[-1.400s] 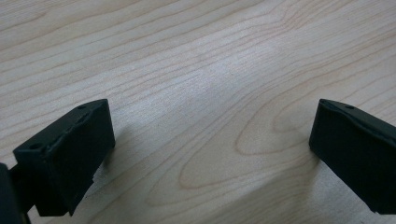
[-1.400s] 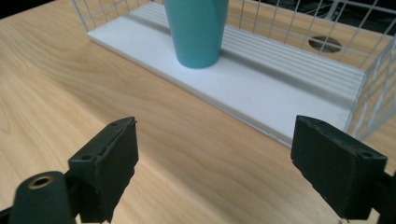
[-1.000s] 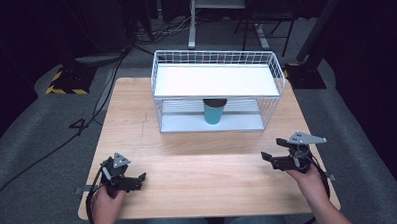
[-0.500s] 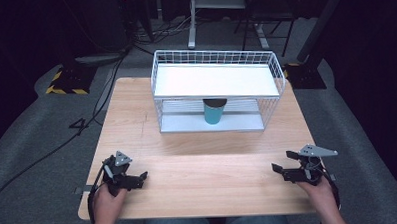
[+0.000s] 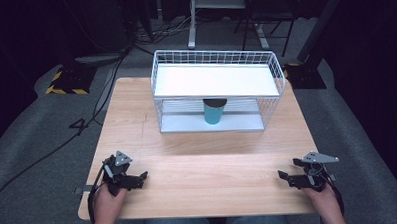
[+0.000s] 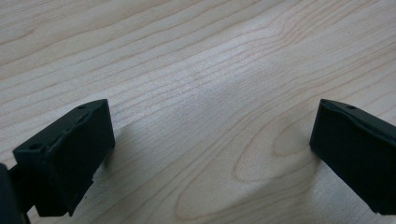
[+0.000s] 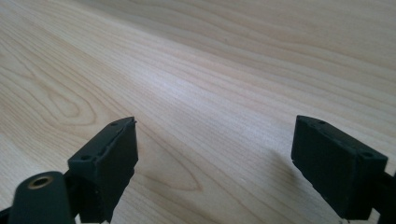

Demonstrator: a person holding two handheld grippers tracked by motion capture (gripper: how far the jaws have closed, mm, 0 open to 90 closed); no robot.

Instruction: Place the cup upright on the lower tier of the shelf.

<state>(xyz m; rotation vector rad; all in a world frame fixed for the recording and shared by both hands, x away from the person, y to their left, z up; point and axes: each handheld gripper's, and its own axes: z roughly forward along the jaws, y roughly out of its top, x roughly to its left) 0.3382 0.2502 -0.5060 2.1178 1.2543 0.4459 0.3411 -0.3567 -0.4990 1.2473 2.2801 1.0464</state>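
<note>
A teal cup (image 5: 214,112) with a dark rim stands upright on the lower shelf of a white wire rack (image 5: 215,66) at the back of the wooden table (image 5: 203,162). My left gripper (image 5: 139,178) rests at the table's front left, held by a hand. Its jaws stand wide apart over bare wood (image 6: 205,140), nothing between them. My right gripper (image 5: 285,177) sits low at the front right corner, also open, with only wood grain (image 7: 215,140) between its jaws. Both grippers are far from the cup.
The rack has a flat white top shelf (image 5: 213,80) and open front. Grey carpet (image 5: 32,148) surrounds the table, with cables (image 5: 62,142) at the left and a yellow-black striped block (image 5: 65,81) beyond. Chair and desk legs (image 5: 191,22) stand behind.
My right gripper has drawn back toward the front right corner and sunk lower to the table. The left gripper has barely moved.
</note>
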